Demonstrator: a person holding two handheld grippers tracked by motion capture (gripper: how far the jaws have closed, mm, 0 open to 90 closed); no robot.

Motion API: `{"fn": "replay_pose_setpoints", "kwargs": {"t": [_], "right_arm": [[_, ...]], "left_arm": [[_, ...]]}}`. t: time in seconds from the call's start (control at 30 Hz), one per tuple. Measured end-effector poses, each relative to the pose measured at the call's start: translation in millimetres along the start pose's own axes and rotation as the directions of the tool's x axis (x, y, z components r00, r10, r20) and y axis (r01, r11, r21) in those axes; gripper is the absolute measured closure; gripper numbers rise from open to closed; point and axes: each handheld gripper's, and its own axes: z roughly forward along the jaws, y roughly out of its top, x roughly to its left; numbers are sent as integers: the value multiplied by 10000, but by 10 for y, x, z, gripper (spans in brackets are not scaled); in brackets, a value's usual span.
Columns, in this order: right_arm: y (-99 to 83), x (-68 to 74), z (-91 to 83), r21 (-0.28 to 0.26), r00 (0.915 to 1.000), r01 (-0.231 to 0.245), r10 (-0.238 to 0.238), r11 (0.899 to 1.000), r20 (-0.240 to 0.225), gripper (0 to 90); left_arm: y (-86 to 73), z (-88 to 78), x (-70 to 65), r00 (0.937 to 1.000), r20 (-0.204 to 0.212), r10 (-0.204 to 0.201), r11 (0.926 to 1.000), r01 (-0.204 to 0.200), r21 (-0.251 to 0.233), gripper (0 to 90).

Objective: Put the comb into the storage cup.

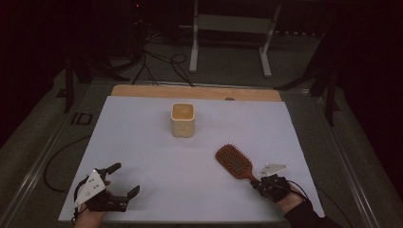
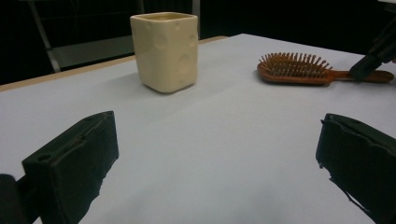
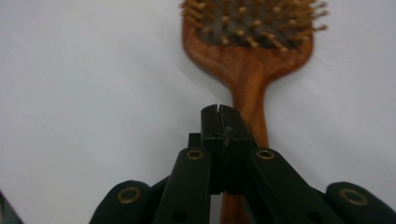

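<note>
Up at the far middle of the bench (image 1: pixel 142 142) stands the cream square cup (image 1: pixel 183 120), upright, dimpled on its sides; what is inside cannot be made out from here. In the left gripper view the cup (image 2: pixel 164 50) sits ahead and left, well apart from everything.

Over on the right, the wooden paddle hairbrush (image 1: pixel 234 161) lies bristles up, head pointing toward the cup, handle running back to the right gripper (image 1: pixel 259 182). In the right gripper view that gripper (image 3: pixel 219 112) has its 2 jaws pressed flat together with nothing between them, poised directly over the hairbrush (image 3: pixel 247 60) handle; whether the tips touch the wood cannot be told.

Down at the near left, the left gripper (image 1: pixel 124 179) rests low on the white sheet, its 2 jaws spread wide and empty, well apart from cup and brush. Bare white sheet lies between brush and cup. Beyond the bench, cables (image 1: pixel 161 64) and a white frame (image 1: pixel 228 28) on the dark floor.
</note>
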Motion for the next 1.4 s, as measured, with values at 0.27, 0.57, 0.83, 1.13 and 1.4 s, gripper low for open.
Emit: {"fn": "replay_pose_setpoints", "kwargs": {"t": [0.27,0.57,0.83,1.13,1.4], "right_arm": [[-30,-105,5,60,9996,-209,208,9998,183,900],[-11,-189,13,43,9989,-290,289,9996,379,900],[38,-177,-104,-223,9993,-36,45,9997,381,900],[143,-245,-254,-471,9989,190,-170,9987,426,900],[304,-316,-344,-417,9976,653,-643,9970,238,900]], "left_arm": [[1,0,2,10000,1,13,10000,-13,-7,0],[0,-1,0,10000,-13,19,10000,-19,7,0],[0,-3,3,10000,-25,12,10000,-12,3,0],[1,-3,4,10000,-37,-4,10000,4,-3,0],[0,-6,5,10000,-47,8,10000,-8,0,0]]}}
